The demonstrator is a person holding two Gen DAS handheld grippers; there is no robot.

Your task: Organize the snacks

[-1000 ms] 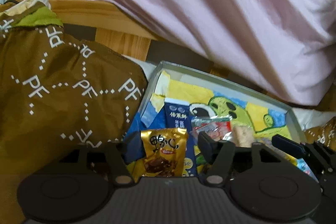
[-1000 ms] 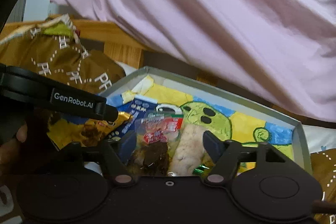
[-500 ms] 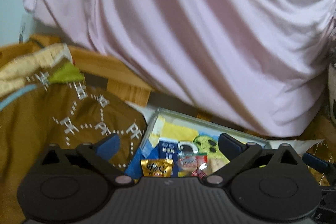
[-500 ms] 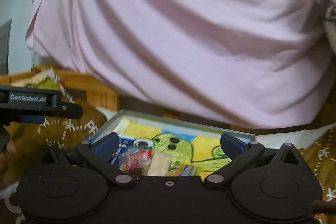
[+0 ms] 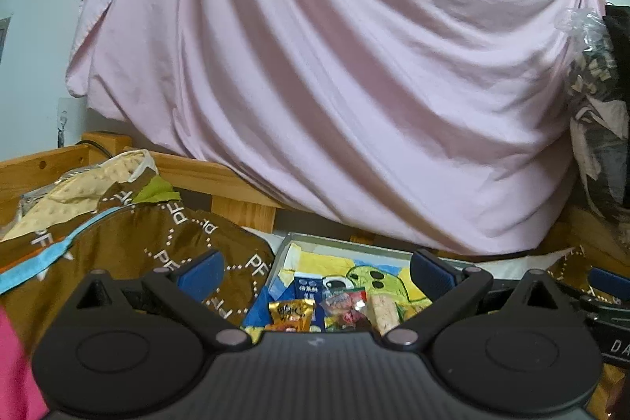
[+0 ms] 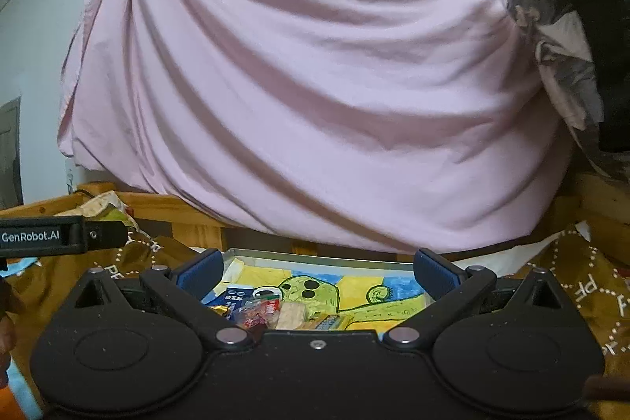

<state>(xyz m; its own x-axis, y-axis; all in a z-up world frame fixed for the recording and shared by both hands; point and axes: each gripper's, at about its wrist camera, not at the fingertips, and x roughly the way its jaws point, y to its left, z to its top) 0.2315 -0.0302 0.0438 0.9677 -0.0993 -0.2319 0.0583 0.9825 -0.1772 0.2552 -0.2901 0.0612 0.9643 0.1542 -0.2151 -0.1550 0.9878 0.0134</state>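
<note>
A shallow grey box (image 5: 346, 246) (image 6: 315, 258) with a yellow, blue and green cartoon lining lies on the bed. Inside it lie several snack packets: a gold packet (image 5: 292, 313), a blue packet (image 5: 308, 288) (image 6: 233, 297), a red-and-clear packet (image 5: 343, 304) (image 6: 260, 311) and a pale bar (image 5: 381, 309) (image 6: 293, 313). My left gripper (image 5: 315, 274) is open and empty, held back from the box and above it. My right gripper (image 6: 318, 272) is likewise open with nothing between its fingers. The left gripper's black body (image 6: 59, 237) shows at the left edge of the right wrist view.
A brown quilt with white lettering (image 5: 130, 247) (image 6: 582, 286) bunches on both sides of the box. A wooden bed rail (image 5: 220, 180) runs behind it. A large pink sheet (image 5: 334, 85) hangs over the back. Dark clothes and plastic (image 6: 571, 26) hang at the right.
Both grippers let go of their packets, opened wide and drew back and up from the box. The gold packet and the red-and-clear packet now lie in the box.
</note>
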